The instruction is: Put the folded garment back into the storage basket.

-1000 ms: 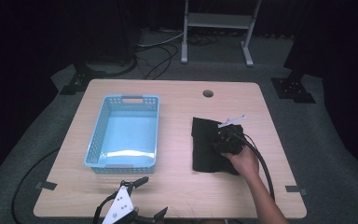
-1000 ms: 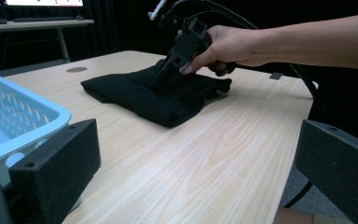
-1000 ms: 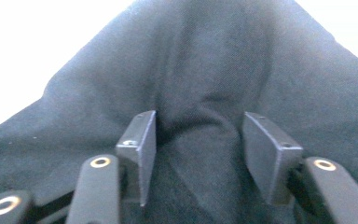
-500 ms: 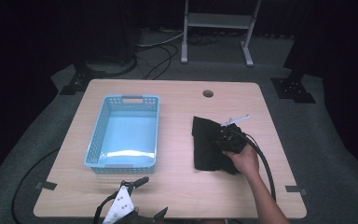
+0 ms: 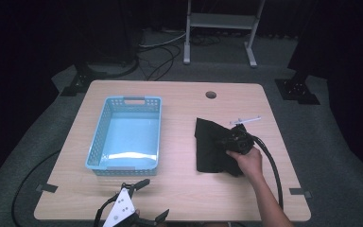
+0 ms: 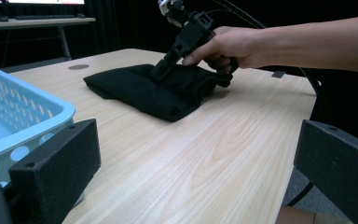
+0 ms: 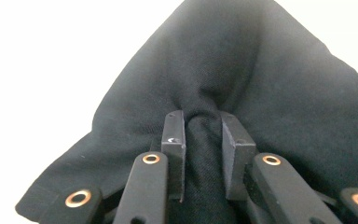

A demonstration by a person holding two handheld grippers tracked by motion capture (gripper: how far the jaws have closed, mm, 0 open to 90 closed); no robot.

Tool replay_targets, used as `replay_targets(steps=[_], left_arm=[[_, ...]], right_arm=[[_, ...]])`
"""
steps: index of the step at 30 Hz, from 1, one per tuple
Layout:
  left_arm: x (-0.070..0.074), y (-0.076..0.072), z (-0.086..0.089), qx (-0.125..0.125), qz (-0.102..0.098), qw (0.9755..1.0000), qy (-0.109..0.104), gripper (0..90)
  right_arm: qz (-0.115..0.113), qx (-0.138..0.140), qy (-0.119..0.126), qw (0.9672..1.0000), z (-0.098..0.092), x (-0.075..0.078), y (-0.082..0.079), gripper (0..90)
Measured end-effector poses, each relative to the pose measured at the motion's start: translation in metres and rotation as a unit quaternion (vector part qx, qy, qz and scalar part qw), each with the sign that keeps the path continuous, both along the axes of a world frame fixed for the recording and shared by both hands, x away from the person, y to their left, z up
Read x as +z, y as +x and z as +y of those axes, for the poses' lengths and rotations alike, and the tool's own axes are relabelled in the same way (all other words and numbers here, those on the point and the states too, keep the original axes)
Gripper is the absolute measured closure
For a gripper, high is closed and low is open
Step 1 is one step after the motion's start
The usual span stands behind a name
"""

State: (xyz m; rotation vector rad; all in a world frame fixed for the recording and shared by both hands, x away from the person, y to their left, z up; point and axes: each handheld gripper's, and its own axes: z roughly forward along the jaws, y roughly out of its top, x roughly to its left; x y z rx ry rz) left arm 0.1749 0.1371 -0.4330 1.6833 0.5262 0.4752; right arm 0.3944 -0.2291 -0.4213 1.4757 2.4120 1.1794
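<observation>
A folded black cloth (image 5: pixel 210 146) lies on the right half of the wooden table (image 5: pixel 179 101). My right gripper (image 5: pixel 227 142) presses down on it, and its jaws are shut on a pinched fold of the black cloth (image 7: pixel 205 70). In the left gripper view the same cloth (image 6: pixel 154 91) sits ahead with the other hand's gripper (image 6: pixel 161 73) on it. My left gripper (image 5: pixel 146 201) rests at the table's near edge, jaws wide apart with nothing between them. A light blue basket (image 5: pixel 125 135) stands left of centre, and its corner (image 6: pixel 23 116) is beside my left gripper.
A round cable hole (image 5: pixel 211 94) is in the table's far side. A black cable (image 5: pixel 272 165) trails from the right gripper along the forearm. Metal stand legs (image 5: pixel 217 28) and floor cables lie beyond the table. Bare wood lies between the basket and the cloth.
The right gripper has tilted and settled lower onto the cloth, closing on a fold. The left gripper has stayed put.
</observation>
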Motion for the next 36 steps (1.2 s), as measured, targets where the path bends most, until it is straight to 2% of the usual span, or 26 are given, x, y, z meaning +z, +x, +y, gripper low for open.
replay_targets(steps=[2,9,13,17,23,30,36], left_arm=[[0.000,0.000,0.002,0.003,0.000,1.0000,-0.003,0.0],[0.001,0.001,0.006,0.006,0.001,0.9999,-0.012,0.0],[0.002,0.001,0.007,0.008,0.001,0.9999,-0.012,0.0],[0.002,0.001,0.007,0.007,0.001,0.9999,-0.012,0.0],[0.002,0.000,0.006,0.007,0.001,0.9999,-0.011,0.0],[0.002,0.000,0.007,0.008,0.001,0.9999,-0.013,0.0],[0.002,0.001,0.008,0.009,0.002,0.9999,-0.015,0.0]], right_arm=[[0.004,-0.002,0.033,0.9994,-0.002,0.004,-0.002,75.0],[0.006,-0.012,0.084,0.9964,-0.008,0.014,-0.007,75.2],[0.002,-0.019,0.126,0.9918,-0.016,0.019,-0.013,75.1],[0.001,-0.029,0.159,0.9869,-0.025,0.023,-0.020,75.1],[-0.004,-0.037,0.178,0.9834,-0.032,0.031,-0.029,75.1],[-0.006,-0.047,0.214,0.9756,-0.037,0.040,-0.034,75.1],[-0.015,-0.053,0.229,0.9718,-0.039,0.049,-0.035,75.1]])
